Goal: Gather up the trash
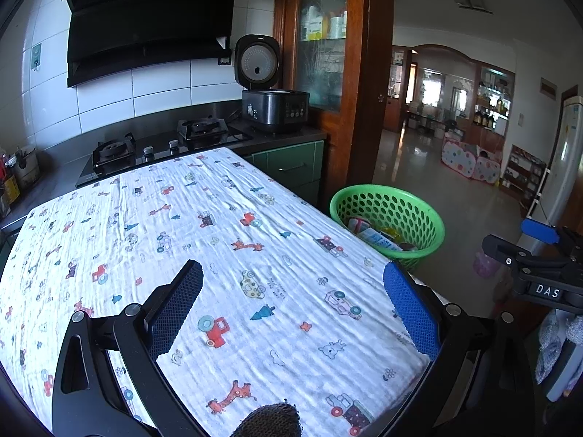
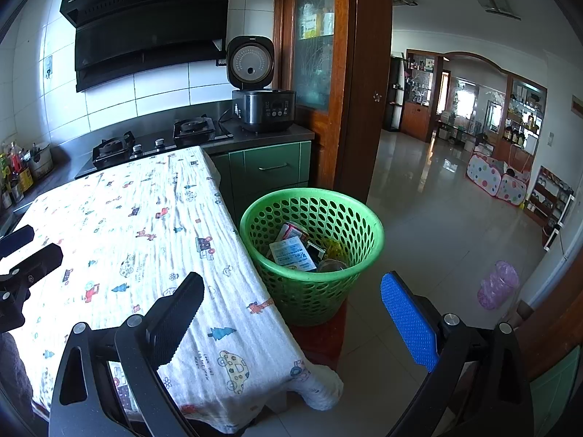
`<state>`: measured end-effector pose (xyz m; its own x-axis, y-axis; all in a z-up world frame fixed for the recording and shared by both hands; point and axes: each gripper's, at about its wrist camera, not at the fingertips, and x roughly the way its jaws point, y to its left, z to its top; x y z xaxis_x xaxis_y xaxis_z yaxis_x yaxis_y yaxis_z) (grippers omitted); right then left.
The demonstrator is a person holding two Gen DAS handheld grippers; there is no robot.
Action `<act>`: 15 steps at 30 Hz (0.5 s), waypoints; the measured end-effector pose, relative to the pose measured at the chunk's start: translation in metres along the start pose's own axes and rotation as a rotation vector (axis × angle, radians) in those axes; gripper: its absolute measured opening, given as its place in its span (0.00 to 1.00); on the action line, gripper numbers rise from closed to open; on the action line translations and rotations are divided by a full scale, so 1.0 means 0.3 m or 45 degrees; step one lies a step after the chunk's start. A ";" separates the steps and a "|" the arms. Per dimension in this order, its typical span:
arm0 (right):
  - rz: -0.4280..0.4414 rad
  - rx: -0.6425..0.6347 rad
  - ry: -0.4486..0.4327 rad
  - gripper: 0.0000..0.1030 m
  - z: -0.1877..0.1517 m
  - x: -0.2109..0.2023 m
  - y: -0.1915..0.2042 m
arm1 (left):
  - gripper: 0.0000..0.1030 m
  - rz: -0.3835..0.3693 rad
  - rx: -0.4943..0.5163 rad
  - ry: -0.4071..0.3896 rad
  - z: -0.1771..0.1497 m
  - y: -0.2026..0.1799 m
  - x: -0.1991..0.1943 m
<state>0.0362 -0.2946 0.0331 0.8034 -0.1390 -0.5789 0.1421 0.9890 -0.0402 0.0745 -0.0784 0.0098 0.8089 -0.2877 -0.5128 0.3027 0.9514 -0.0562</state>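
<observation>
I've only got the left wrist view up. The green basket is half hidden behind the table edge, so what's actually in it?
Observer: The right wrist view looks down into the green basket. A white printed packet lies on top, with a red carton behind it.
Operator: Is the right gripper holding anything?
Observer: No. The right gripper is open and empty, its blue pad over the floor beside the basket.
Operator: Any trash left on the floor?
Observer: A crumpled purple plastic bag lies on the tiles right of the basket.
</observation>
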 end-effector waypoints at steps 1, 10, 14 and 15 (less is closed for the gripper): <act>0.001 0.001 0.001 0.92 0.000 0.000 -0.001 | 0.95 0.001 0.000 -0.001 0.001 0.000 0.000; -0.009 0.001 0.014 0.92 -0.010 0.010 -0.003 | 0.95 -0.005 -0.001 0.009 -0.002 -0.008 0.010; -0.010 0.002 0.013 0.92 -0.010 0.009 -0.003 | 0.95 -0.004 0.002 0.009 -0.003 -0.010 0.011; -0.009 0.003 0.012 0.92 -0.013 0.008 -0.005 | 0.95 -0.003 0.001 0.011 -0.002 -0.010 0.011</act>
<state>0.0358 -0.2961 0.0285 0.7969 -0.1455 -0.5864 0.1493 0.9879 -0.0422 0.0759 -0.0821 0.0079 0.8037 -0.2891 -0.5201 0.3052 0.9506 -0.0568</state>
